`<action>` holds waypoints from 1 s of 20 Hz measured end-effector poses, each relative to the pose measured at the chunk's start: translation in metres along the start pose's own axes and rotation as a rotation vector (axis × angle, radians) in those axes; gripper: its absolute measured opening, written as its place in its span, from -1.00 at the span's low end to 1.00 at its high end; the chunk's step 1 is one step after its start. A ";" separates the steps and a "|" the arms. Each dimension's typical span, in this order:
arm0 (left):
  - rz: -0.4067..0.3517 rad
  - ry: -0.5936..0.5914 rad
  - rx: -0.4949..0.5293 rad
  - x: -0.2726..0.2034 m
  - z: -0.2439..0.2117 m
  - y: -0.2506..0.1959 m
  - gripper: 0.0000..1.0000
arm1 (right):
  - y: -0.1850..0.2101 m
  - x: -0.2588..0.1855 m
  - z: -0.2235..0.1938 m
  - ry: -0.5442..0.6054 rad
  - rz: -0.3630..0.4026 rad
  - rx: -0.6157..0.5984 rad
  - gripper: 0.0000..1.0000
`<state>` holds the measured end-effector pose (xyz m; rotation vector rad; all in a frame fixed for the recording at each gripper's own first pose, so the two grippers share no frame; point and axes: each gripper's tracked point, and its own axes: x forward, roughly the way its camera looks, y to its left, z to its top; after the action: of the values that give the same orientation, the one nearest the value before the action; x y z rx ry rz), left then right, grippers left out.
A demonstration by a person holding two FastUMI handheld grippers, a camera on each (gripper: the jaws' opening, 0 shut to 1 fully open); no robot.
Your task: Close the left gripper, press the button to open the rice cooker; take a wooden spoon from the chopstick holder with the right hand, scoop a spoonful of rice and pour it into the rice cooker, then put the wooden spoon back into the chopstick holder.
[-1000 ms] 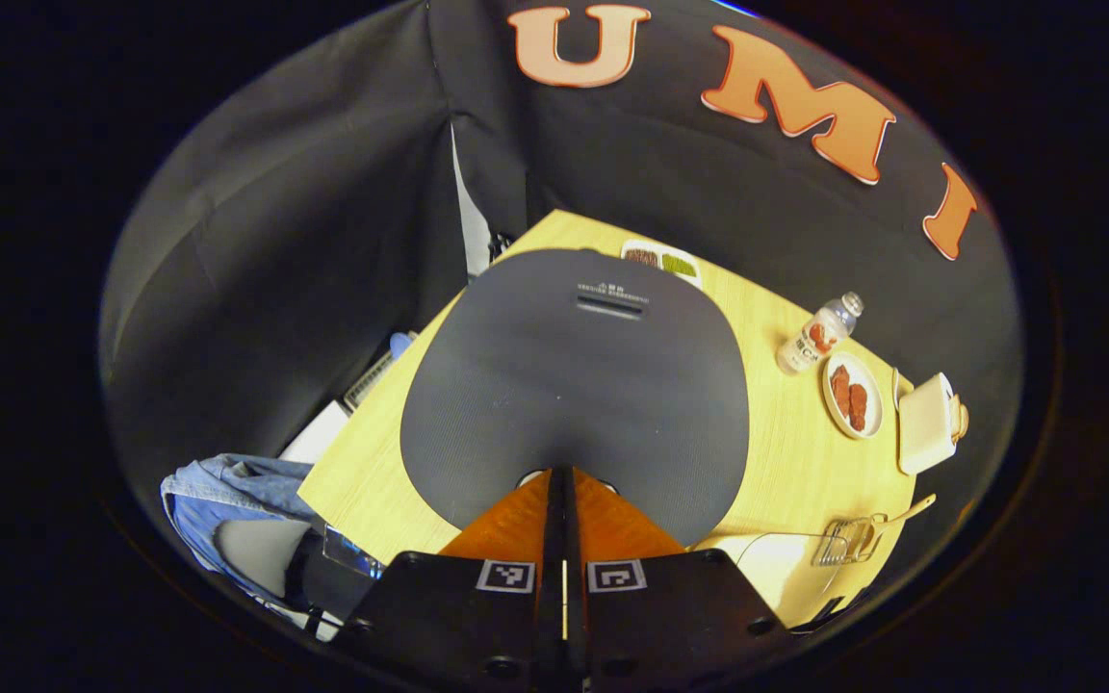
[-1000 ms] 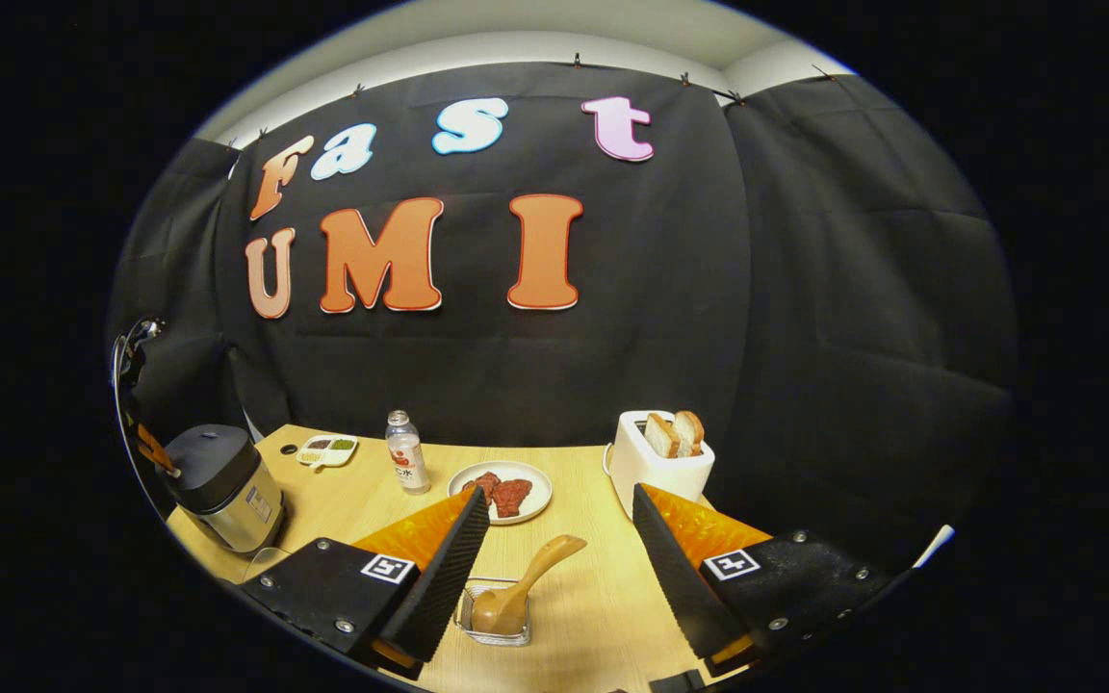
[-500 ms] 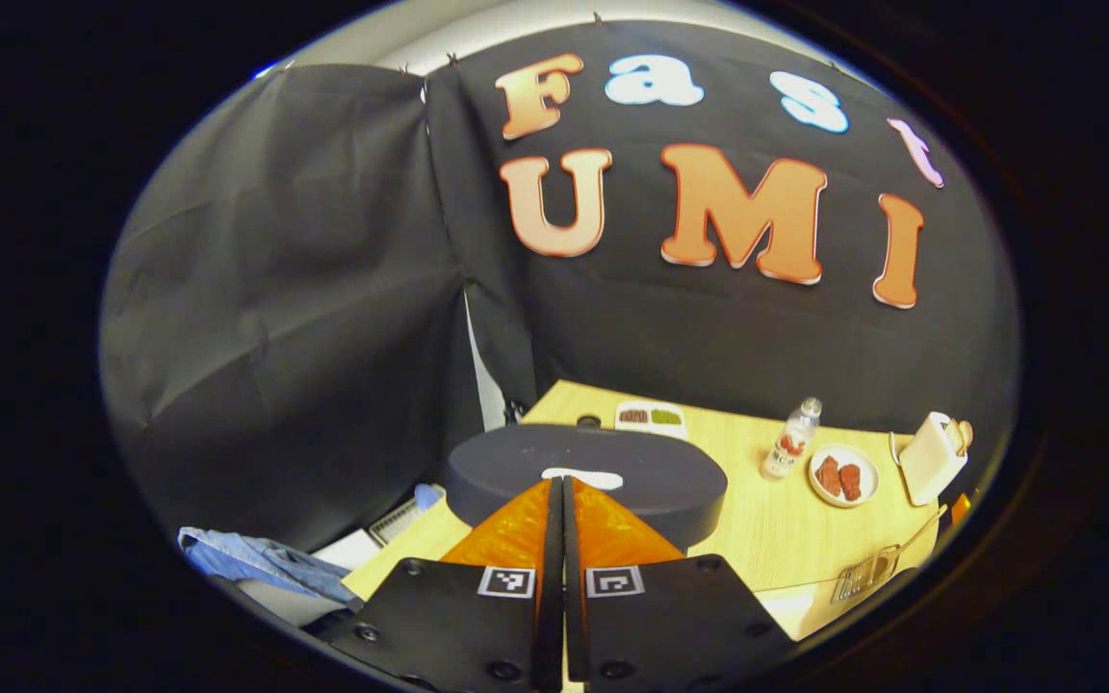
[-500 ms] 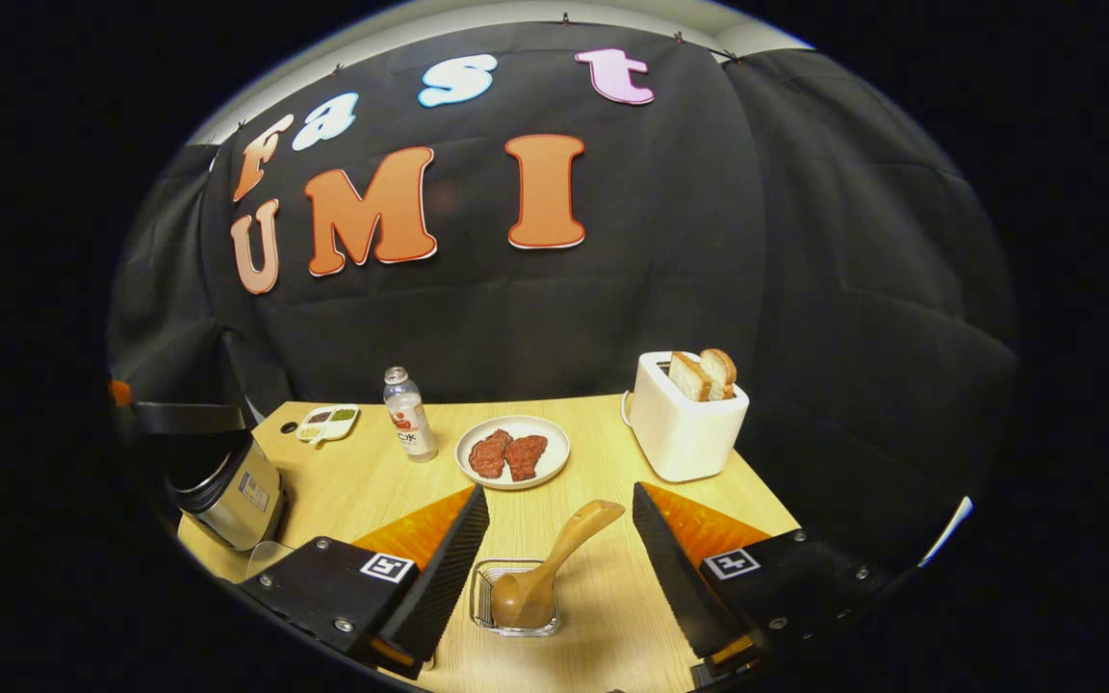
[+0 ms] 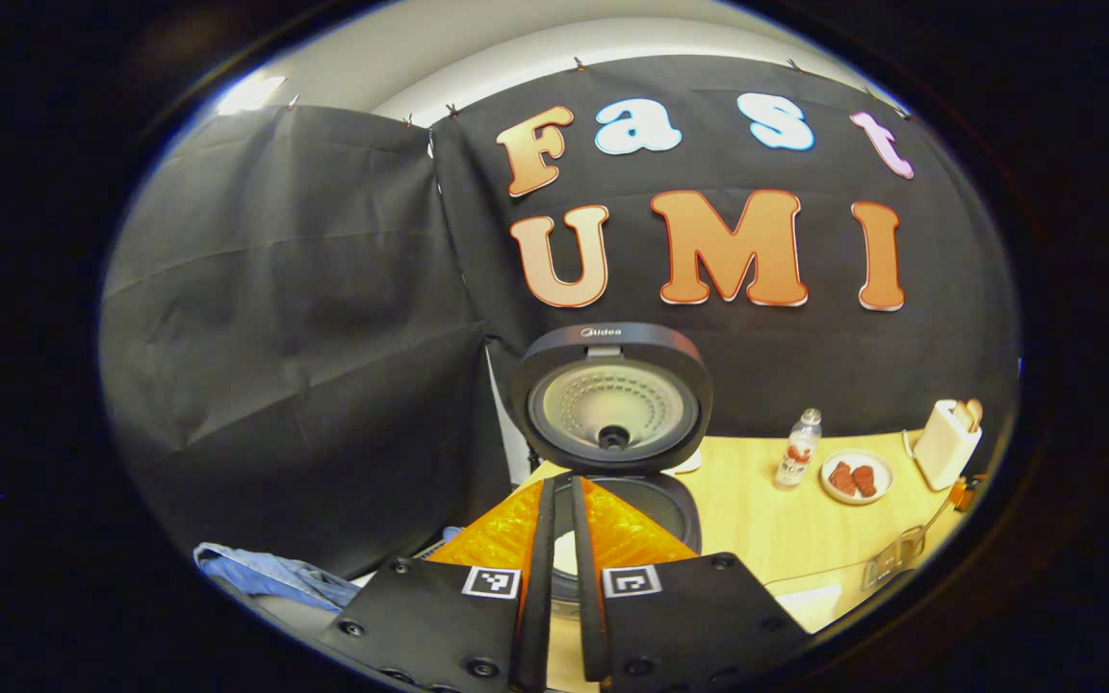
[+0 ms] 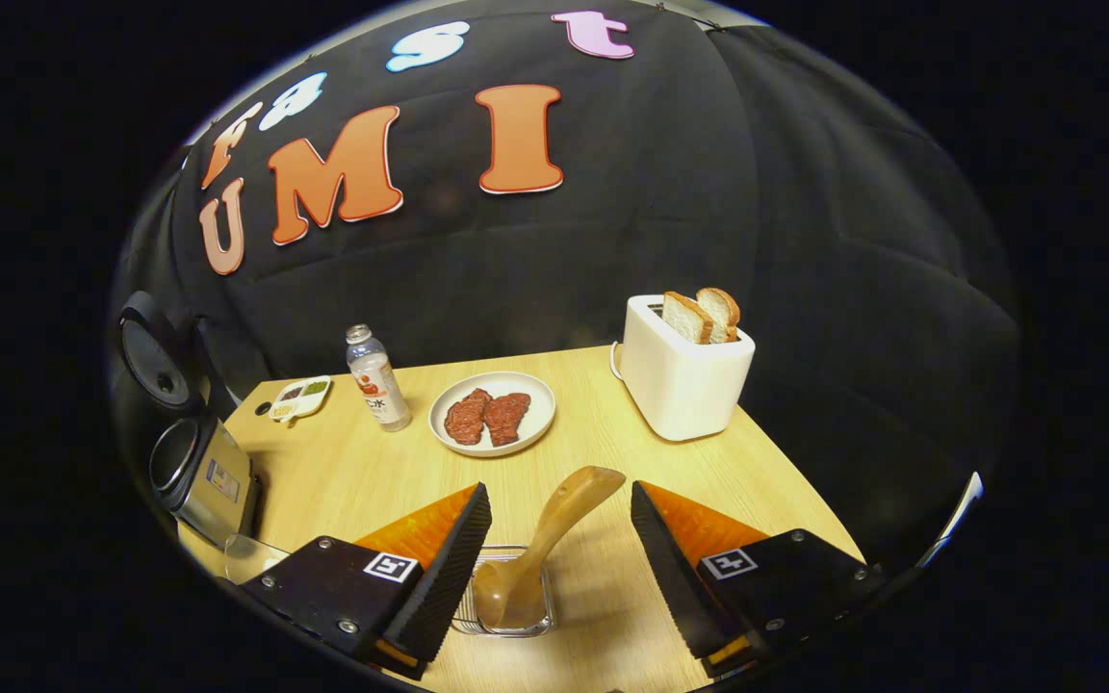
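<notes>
The cooker stands at the desk's left edge with its round dark lid swung upright, the pale dimpled inner plate facing forward (a small dark vent at its centre). Its silver body shows the open pot. The wooden spoon leans in the wire holder, bowl down, handle tilted up to the right.
</notes>
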<state>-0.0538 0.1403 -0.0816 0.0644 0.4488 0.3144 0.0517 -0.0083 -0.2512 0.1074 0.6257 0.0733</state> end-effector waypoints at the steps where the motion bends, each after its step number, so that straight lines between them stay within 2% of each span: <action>1: -0.011 0.016 0.013 -0.005 -0.008 -0.006 -0.62 | -0.001 0.002 -0.003 0.014 0.004 0.017 0.83; 3: -0.024 0.020 0.038 -0.011 -0.011 -0.014 -0.53 | -0.003 0.009 -0.011 0.043 0.005 0.043 0.83; 8: -0.021 0.006 0.076 -0.020 -0.009 -0.020 0.42 | -0.001 0.031 -0.028 0.105 0.000 0.061 0.82; 9: -0.019 0.004 0.077 -0.021 -0.008 -0.019 0.25 | 0.000 0.036 -0.030 0.112 0.006 0.064 0.82; 10: -0.018 0.005 0.079 -0.021 -0.008 -0.019 0.25 | 0.001 0.042 -0.032 0.118 0.009 0.064 0.82; 12: -0.013 0.011 0.084 -0.023 -0.011 -0.018 0.25 | 0.001 0.050 -0.041 0.153 0.011 0.068 0.65; 14: -0.004 0.017 0.091 -0.024 -0.013 -0.015 0.25 | 0.005 0.052 -0.042 0.171 0.033 0.100 0.36; 15: -0.002 0.021 0.094 -0.025 -0.016 -0.015 0.59 | 0.006 0.052 -0.041 0.169 0.043 0.116 0.31; 16: -0.002 0.024 0.094 -0.024 -0.016 -0.017 0.25 | 0.008 0.053 -0.041 0.170 0.055 0.132 0.22; 17: -0.007 0.025 0.089 -0.024 -0.017 -0.018 0.25 | 0.012 0.051 -0.042 0.172 0.071 0.151 0.00; 18: -0.016 0.030 0.083 -0.023 -0.018 -0.022 0.25 | 0.016 0.051 -0.043 0.179 0.086 0.172 -0.09; 19: -0.022 0.039 0.078 -0.023 -0.020 -0.024 0.25 | 0.018 0.050 -0.043 0.186 0.090 0.193 -0.39; 20: -0.029 0.038 0.073 -0.023 -0.019 -0.027 0.25 | 0.020 0.050 -0.044 0.192 0.093 0.207 -0.50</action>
<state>-0.0739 0.1069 -0.0929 0.1232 0.4981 0.2714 0.0653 0.0201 -0.3131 0.3325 0.8192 0.1099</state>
